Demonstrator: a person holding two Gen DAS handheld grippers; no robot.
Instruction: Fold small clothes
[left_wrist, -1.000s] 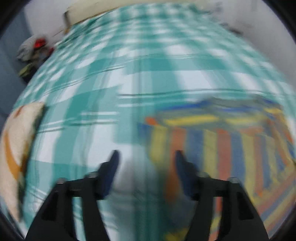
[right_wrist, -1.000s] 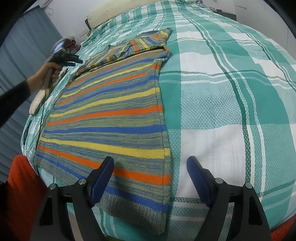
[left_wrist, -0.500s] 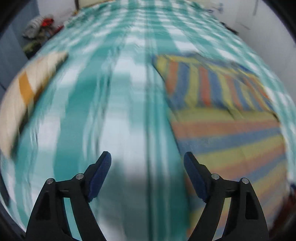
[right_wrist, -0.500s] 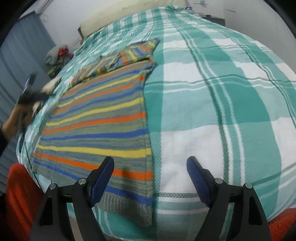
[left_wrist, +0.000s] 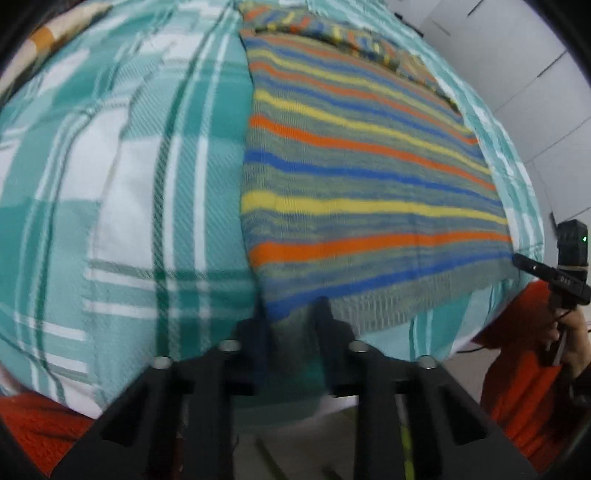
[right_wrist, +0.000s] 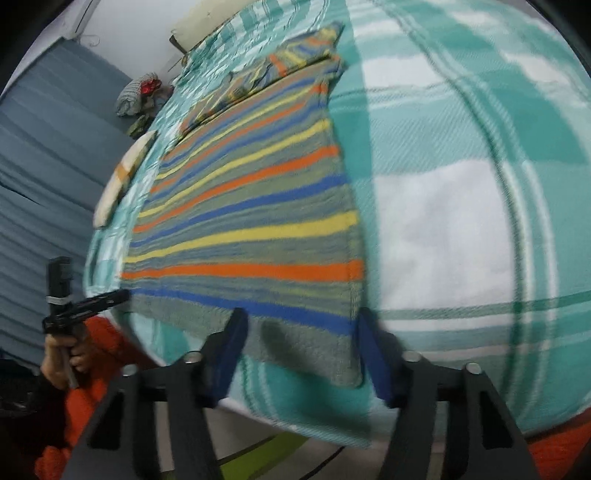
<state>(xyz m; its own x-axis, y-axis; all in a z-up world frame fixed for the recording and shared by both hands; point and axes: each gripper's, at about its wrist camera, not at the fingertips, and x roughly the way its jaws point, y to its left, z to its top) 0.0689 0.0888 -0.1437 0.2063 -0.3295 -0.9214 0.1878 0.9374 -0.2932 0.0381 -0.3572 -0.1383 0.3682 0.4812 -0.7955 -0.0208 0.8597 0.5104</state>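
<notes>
The striped knit sweater (right_wrist: 251, 221) in orange, yellow and blue lies flat on the teal-and-white plaid bedspread (right_wrist: 461, 221), hem toward you. Your right gripper (right_wrist: 301, 339) straddles its near right hem corner, fingers spread; your left gripper (left_wrist: 291, 314) narrows over the left corner, ready to lift for folding.

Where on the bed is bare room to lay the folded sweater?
The checked bedspread lies bare on the right side of the striped sweater. A narrower bare strip runs between the sweater and the cream pillow. The near hem is crowded: the left claw and right claw both work there.
</notes>
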